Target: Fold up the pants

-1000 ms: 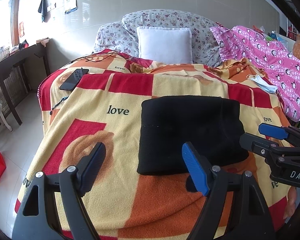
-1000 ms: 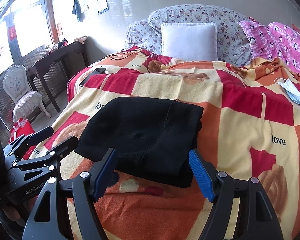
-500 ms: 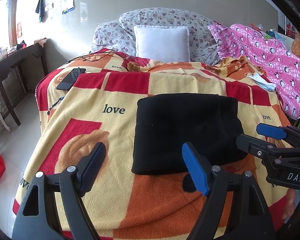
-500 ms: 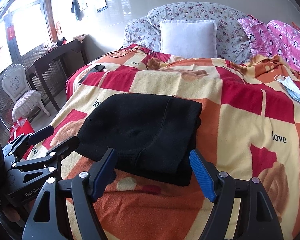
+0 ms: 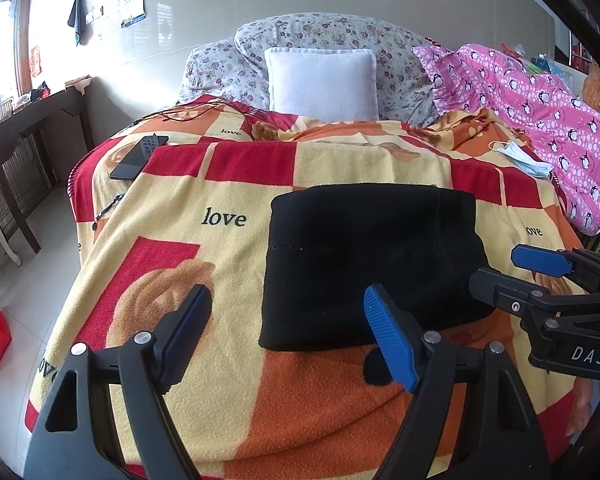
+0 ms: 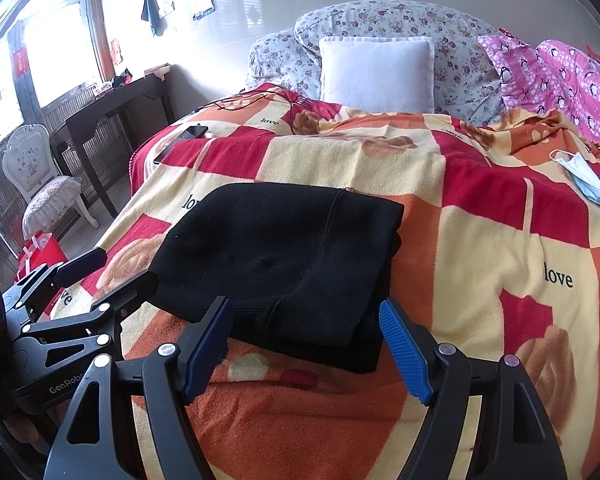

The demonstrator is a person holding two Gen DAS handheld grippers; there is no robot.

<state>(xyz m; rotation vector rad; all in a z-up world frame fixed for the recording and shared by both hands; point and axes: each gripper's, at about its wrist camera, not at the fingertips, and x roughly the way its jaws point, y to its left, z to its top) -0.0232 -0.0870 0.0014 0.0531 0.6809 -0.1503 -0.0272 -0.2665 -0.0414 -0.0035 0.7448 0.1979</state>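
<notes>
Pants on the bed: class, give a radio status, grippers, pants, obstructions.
Left gripper open, right gripper open, both empty. Pants folded into a compact rectangle on the blanket. Nothing in the way.

The left black hand-held gripper with blue pads (image 5: 288, 334) is seen at the lower centre of its view, jaws spread, nothing between them. The right hand-held gripper (image 6: 306, 350) is likewise held agape and empty, low in its frame.

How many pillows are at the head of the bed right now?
3: a white pillow in the middle, a large floral pillow behind it, and a smaller floral pillow left of that. The pink penguin blanket may hide more.
</notes>
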